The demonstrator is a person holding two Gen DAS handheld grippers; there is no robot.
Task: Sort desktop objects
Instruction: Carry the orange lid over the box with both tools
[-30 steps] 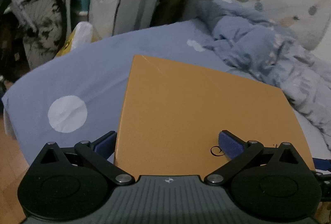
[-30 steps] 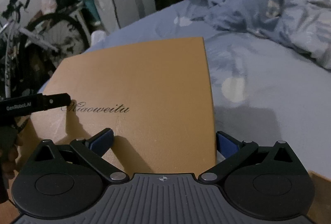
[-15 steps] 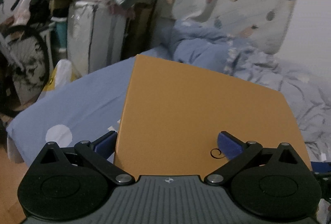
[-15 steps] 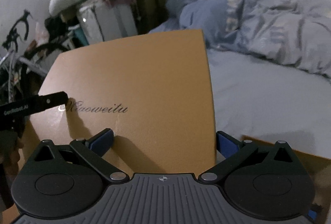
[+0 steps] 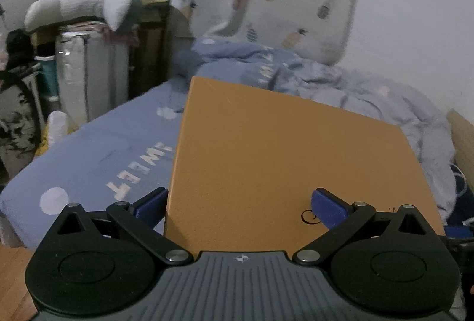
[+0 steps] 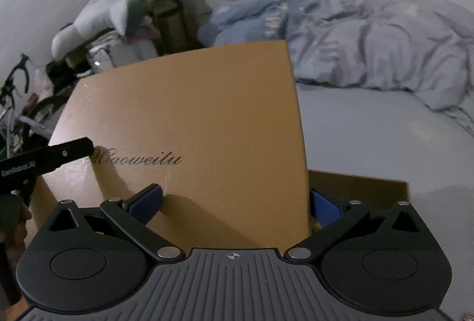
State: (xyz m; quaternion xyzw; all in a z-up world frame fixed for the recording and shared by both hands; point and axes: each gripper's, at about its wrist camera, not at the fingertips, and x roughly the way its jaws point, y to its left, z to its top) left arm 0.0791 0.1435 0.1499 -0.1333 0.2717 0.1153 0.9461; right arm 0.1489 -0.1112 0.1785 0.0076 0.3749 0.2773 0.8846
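An orange box lid point(image 5: 284, 161) with dark script lettering point(image 6: 136, 159) fills the middle of both wrist views, raised above the bed. My left gripper point(image 5: 240, 202) is shut on its near left corner: one blue pad point(image 5: 151, 202) sits outside the left edge and the other lies on top. My right gripper point(image 6: 234, 202) is shut on the near right corner in the same way. A black finger point(image 6: 59, 156) of the left gripper shows at the lid's left side in the right wrist view. Below the lid's right edge, the brown box base point(image 6: 358, 187) is exposed; its contents are hidden.
A blue sheet point(image 5: 97, 164) covers the bed, with a crumpled blue duvet point(image 6: 370, 42) at the far side. Past the bed's left end stand wrapped bundles point(image 5: 86, 75), a plush toy point(image 5: 86, 6) and a bicycle point(image 6: 14, 101). A hand point(image 6: 11, 220) shows at the left edge.
The lid has been lifted with both grippers. The bed and room have sunk lower in both views, and the brown box base has come into sight under the lid's right edge.
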